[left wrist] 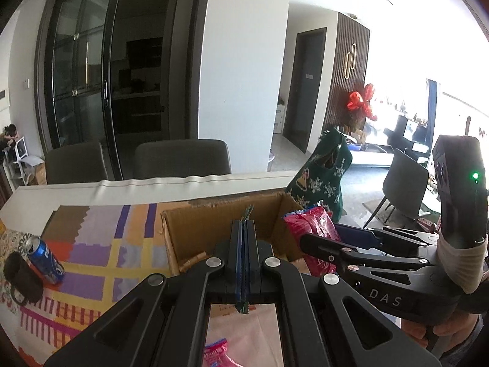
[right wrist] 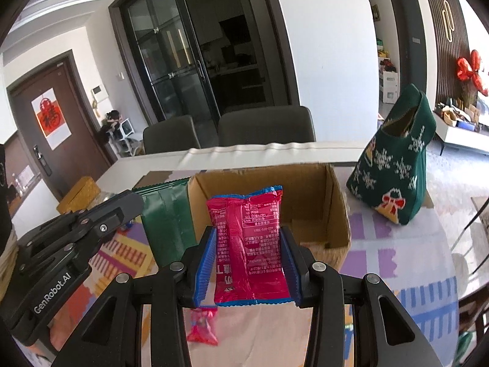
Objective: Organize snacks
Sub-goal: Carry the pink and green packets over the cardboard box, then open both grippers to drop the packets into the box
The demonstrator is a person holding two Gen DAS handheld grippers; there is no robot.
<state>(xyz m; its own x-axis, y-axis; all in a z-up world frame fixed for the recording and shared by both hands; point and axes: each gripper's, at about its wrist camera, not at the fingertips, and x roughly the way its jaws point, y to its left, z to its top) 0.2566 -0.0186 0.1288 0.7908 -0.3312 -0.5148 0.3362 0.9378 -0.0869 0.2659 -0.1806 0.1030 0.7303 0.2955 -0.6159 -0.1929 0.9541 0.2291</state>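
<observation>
My right gripper (right wrist: 249, 238) is shut on a pink snack packet (right wrist: 249, 244) with blue edges, held in front of the open cardboard box (right wrist: 336, 214). My left gripper (left wrist: 243, 229) is shut on a green snack bag; only its thin edge (left wrist: 248, 212) shows between the fingers in the left wrist view. The flat green bag (right wrist: 166, 214) hangs just left of the box in the right wrist view. The pink packet (left wrist: 308, 226) and right gripper (left wrist: 321, 241) appear at the box's right side in the left wrist view.
A blue soda can (left wrist: 45, 258) lies on the patterned mat at left beside a dark object (left wrist: 23, 276). A green knitted bag (right wrist: 397, 177) stands right of the box. A small pink packet (right wrist: 203, 325) lies near me. Two chairs (right wrist: 266, 128) stand behind the table.
</observation>
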